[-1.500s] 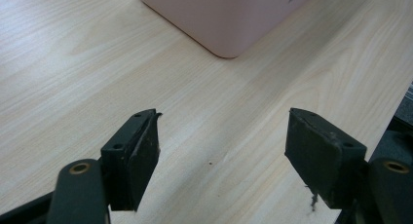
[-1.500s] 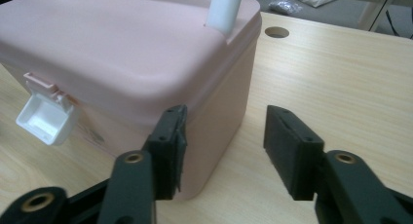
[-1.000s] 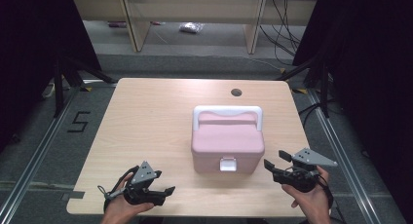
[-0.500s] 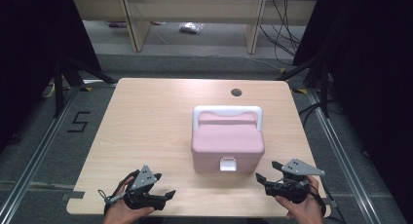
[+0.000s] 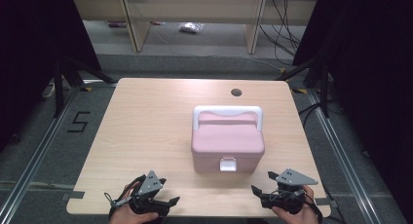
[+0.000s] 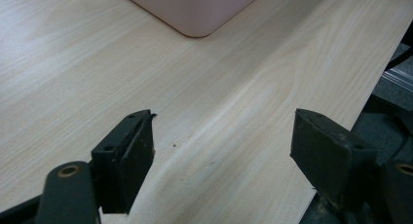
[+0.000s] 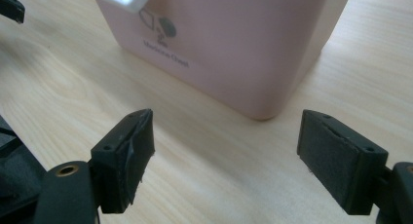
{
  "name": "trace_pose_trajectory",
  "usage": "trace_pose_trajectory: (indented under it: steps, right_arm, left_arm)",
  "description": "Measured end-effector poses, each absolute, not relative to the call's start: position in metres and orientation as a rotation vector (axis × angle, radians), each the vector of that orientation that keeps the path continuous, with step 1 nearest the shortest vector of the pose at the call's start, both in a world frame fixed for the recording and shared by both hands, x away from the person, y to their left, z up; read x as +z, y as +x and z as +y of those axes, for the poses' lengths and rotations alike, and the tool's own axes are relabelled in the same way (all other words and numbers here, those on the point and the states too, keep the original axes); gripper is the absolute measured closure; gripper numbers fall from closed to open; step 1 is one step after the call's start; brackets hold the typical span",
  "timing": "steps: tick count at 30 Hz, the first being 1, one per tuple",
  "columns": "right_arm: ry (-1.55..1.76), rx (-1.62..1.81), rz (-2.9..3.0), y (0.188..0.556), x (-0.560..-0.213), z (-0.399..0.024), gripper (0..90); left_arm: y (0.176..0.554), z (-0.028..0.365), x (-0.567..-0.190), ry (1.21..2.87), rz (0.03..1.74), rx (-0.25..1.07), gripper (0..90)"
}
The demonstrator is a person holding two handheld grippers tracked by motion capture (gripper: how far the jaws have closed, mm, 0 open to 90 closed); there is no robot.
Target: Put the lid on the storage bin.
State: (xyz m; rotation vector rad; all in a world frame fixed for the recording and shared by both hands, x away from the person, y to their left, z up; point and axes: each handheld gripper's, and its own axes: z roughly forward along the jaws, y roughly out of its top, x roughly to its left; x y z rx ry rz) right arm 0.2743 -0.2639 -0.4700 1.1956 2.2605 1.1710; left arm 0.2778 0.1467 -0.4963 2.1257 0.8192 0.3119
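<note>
Pink box [image 5: 227,139], long axis crosswise, latch [image 5: 227,164] toward person, both tongs wide apart, empty, right's just opening.

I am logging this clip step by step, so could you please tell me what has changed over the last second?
The right hand-held gripper has sunk toward the near table edge, drawing back from the pink box; its jaws have just been opening, with nothing between them. The left hand-held gripper stayed put, open and empty. The box did not move, its white latch and handle as before.
</note>
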Motion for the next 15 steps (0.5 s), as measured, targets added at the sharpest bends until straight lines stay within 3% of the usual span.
trace_pose_trajectory:
  steps: [15]
  right_arm:
    - [1.209, 1.073, 2.343, 0.262, -0.490, -0.263, 17.3]
  left_arm:
    - [0.274, 0.143, -0.501, 2.132, 0.827, 0.276, 16.5]
